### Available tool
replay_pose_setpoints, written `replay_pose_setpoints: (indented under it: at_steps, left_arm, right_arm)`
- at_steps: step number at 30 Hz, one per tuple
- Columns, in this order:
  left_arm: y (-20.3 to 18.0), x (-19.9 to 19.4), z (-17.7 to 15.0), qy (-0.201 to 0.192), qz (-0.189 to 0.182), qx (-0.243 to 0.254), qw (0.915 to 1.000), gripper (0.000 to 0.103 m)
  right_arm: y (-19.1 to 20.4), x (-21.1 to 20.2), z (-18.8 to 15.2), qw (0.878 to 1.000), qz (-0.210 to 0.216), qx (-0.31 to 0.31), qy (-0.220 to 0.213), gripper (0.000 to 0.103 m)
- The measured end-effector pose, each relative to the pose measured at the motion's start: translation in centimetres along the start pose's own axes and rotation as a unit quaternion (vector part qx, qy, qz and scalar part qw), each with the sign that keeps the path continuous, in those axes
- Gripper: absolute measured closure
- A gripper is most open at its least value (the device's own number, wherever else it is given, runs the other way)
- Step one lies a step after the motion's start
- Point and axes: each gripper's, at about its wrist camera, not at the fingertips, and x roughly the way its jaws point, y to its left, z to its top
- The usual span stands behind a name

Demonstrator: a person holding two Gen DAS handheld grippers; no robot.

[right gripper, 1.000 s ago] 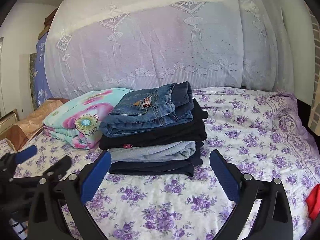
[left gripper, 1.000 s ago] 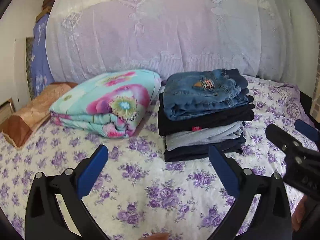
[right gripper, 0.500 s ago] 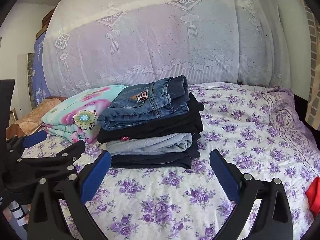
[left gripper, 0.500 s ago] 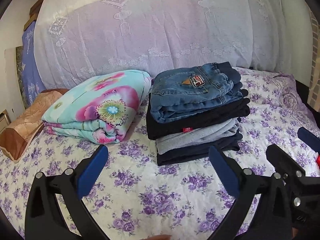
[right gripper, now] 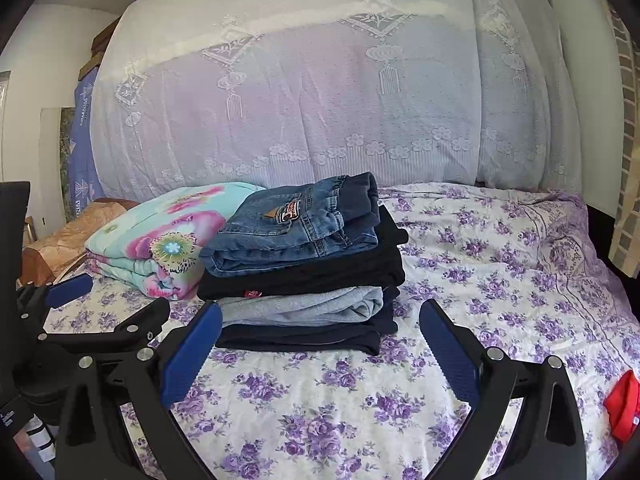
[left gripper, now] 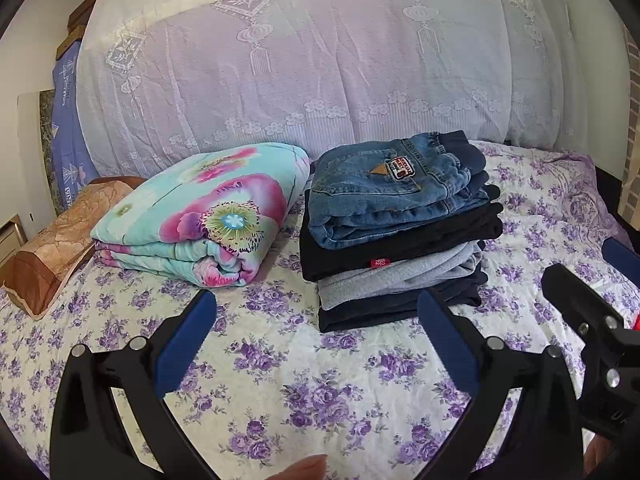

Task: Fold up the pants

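Note:
A stack of folded pants [left gripper: 400, 236] sits on the floral bed sheet [left gripper: 320, 392], with blue jeans [left gripper: 396, 188] on top, then black, grey and dark navy pairs. It also shows in the right wrist view [right gripper: 304, 264]. My left gripper [left gripper: 316, 328] is open and empty, just in front of the stack and a little to its left. My right gripper [right gripper: 320, 340] is open and empty, straddling the stack's near edge without touching it. The right gripper's body [left gripper: 592, 328] shows at the right of the left wrist view, and the left gripper's body [right gripper: 80, 328] shows at the left of the right wrist view.
A folded turquoise and pink floral blanket [left gripper: 204, 212] lies left of the stack. A brown pillow [left gripper: 56, 248] lies at the far left. A lace-covered pile of bedding [left gripper: 320, 60] rises behind. A red cloth [right gripper: 624, 404] lies at the bed's right edge.
Both grippers have shifted slightly lower and to the left relative to the bed, so the stack now sits more to the right in view. Both stay open and empty.

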Motion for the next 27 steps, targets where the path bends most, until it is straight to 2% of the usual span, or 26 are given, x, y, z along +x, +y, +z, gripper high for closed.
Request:
replay_pose_setpoints:
  at_steps: [14,27]
  left_arm:
    - [1.2,-0.4,0.3,-0.003,0.003,-0.022,0.9998,0.004]
    - [1.0,-0.9,0.2,-0.015,0.003,-0.020,0.9997,0.004]
  right_arm:
    - [0.1,0.2,-0.1,1.000,0.000,-0.004,0.003,0.004]
    - [0.3,0.2,-0.2,1.000,0.002,-0.008,0.005,0.004]
